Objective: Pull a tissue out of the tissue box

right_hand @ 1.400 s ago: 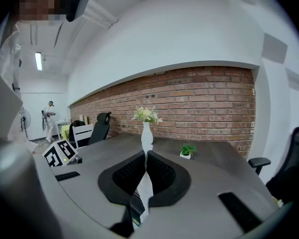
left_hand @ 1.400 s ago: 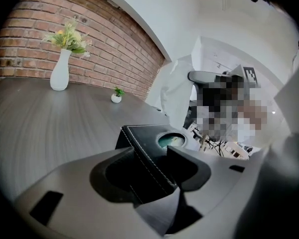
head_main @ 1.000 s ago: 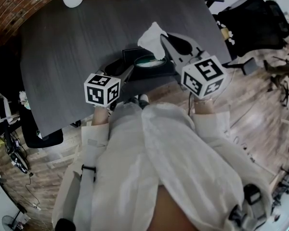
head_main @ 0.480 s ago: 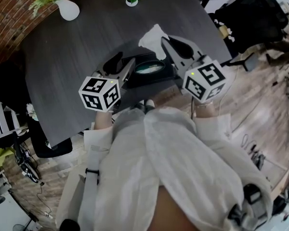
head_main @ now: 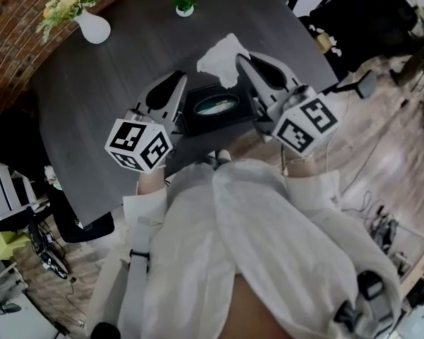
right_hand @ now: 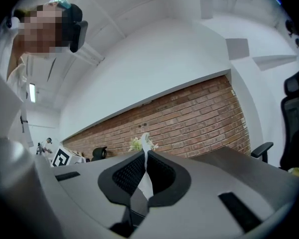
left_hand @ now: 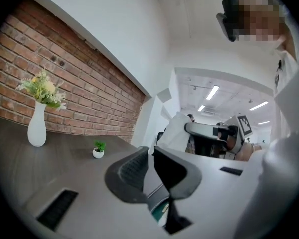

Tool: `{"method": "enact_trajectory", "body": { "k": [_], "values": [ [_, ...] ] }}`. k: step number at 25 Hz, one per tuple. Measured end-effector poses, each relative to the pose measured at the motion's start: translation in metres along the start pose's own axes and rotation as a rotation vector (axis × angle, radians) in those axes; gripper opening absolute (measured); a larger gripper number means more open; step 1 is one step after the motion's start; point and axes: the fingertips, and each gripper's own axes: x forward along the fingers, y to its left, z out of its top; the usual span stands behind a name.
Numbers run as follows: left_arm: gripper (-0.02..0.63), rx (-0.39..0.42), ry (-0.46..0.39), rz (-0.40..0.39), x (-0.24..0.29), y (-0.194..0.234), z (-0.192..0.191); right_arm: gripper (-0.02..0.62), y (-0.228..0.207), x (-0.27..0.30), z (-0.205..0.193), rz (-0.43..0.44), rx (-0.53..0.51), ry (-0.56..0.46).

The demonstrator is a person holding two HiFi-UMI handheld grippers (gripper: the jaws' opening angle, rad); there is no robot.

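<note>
The left gripper (head_main: 175,80) has just closed its 2 jaws with nothing between them, above the dark grey bench (head_main: 106,76). Next comes the black tissue box (head_main: 215,109). The right gripper (head_main: 242,59) pinches the crumpled white tissue (head_main: 222,51) up in the air near it.

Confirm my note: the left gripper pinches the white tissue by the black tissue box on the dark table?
Wrong gripper: the right gripper pinches the white tissue by the black tissue box on the dark table, as the right gripper view shows.
</note>
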Motion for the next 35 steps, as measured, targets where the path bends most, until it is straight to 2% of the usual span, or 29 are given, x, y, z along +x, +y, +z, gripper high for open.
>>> {"method": "enact_trajectory", "body": {
  "k": [5,9,12,26,35],
  "values": [
    [0.017,0.010,-0.041,-0.002,0.000,-0.003,0.015,0.012,0.000,-0.007,0.004,-0.002,0.043,-0.046],
    [0.005,0.007,-0.038,0.006,0.004,-0.003,0.017,0.012,0.003,-0.008,0.002,-0.002,0.048,-0.064],
    [0.005,0.000,-0.029,-0.018,0.008,-0.008,0.014,0.012,0.003,-0.009,0.001,-0.008,0.055,-0.074],
    [0.003,0.072,0.071,-0.035,0.023,-0.019,0.004,0.012,-0.004,-0.015,-0.006,-0.041,0.035,-0.028],
    [0.003,0.026,0.046,-0.048,0.020,-0.019,0.006,0.012,-0.009,-0.016,-0.012,-0.062,0.044,-0.013]
  ]
}}
